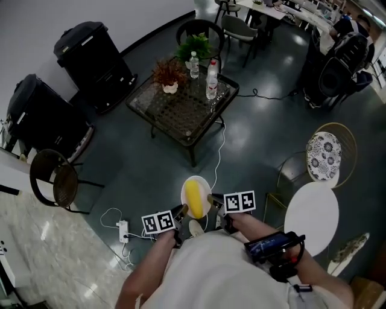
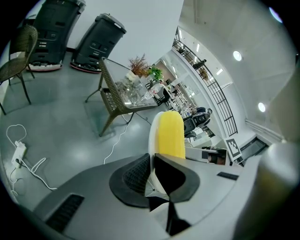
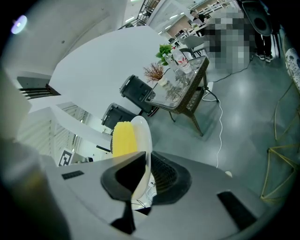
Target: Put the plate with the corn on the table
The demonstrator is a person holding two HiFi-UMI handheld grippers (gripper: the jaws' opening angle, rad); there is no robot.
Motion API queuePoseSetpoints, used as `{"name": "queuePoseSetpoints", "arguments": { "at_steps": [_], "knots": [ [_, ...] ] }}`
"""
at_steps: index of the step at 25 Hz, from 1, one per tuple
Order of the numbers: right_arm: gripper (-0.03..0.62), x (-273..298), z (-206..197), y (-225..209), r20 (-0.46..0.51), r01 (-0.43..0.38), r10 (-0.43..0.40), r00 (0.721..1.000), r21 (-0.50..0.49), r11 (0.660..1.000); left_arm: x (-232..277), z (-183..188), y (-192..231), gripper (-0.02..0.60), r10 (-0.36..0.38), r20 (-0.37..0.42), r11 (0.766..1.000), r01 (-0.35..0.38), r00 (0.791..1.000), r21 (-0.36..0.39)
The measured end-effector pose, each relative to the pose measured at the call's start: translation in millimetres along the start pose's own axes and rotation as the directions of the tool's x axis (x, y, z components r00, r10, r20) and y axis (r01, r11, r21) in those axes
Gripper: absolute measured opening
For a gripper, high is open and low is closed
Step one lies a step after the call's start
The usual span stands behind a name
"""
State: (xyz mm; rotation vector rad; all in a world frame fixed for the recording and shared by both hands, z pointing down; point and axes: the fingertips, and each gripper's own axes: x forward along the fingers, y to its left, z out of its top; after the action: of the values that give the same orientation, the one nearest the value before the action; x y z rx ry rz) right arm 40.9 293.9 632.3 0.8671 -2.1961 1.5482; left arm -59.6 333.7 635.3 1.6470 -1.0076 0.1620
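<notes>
the white round plate (image 1: 204, 186) carrying the yellow corn cob (image 1: 193, 200) is held in the air between both claws: the left claw (image 1: 183, 211) is clamped on its left rim, the right claw (image 1: 211, 200) on its right rim. the glass-topped wicker bench (image 1: 181, 114) lies ahead, well apart, and the cob's long axis points roughly toward it

An open-plan office lounge: a polished grey floor (image 1: 136, 172), a low glass-topped counter (image 1: 178, 114) carrying water bottles (image 1: 211, 79) and potted plants (image 1: 194, 44), wire chairs (image 1: 55, 179), long desks (image 1: 283, 8) with a seated person (image 1: 350, 29) far right, and a railed mezzanine (image 2: 206, 75).
</notes>
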Motion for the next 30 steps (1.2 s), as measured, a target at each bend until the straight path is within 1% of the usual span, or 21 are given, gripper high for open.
{"name": "queuePoseSetpoints", "arguments": {
  "at_steps": [6,14,19,22,25,30],
  "knots": [
    [0.04,-9,1,-13,-0.009,-0.004,0.005,1.0,0.008,1.0,11,-6,-10,0.038,0.009,-0.006,1.0,-0.009,1.0,-0.001],
    [0.04,-25,10,-30,0.003,-0.003,0.003,1.0,0.022,1.0,29,-7,-26,0.038,0.014,-0.022,1.0,-0.014,1.0,0.015],
    [0.04,-22,29,-33,0.004,-0.013,0.013,1.0,0.007,1.0,35,10,-31,0.038,0.019,0.002,1.0,-0.02,1.0,0.02],
    [0.04,-26,33,-35,0.0,-0.006,0.006,1.0,-0.01,1.0,39,10,-35,0.038,0.02,0.013,1.0,-0.021,1.0,0.017],
    [0.04,-27,31,-37,0.002,-0.014,0.014,1.0,-0.004,1.0,42,6,-34,0.038,0.034,0.005,0.999,-0.034,0.999,0.019],
    [0.04,-42,46,-58,0.009,-0.021,0.021,1.0,0.009,1.0,68,10,-52,0.038,0.033,-0.004,0.999,-0.033,0.999,0.021]
  ]
}}
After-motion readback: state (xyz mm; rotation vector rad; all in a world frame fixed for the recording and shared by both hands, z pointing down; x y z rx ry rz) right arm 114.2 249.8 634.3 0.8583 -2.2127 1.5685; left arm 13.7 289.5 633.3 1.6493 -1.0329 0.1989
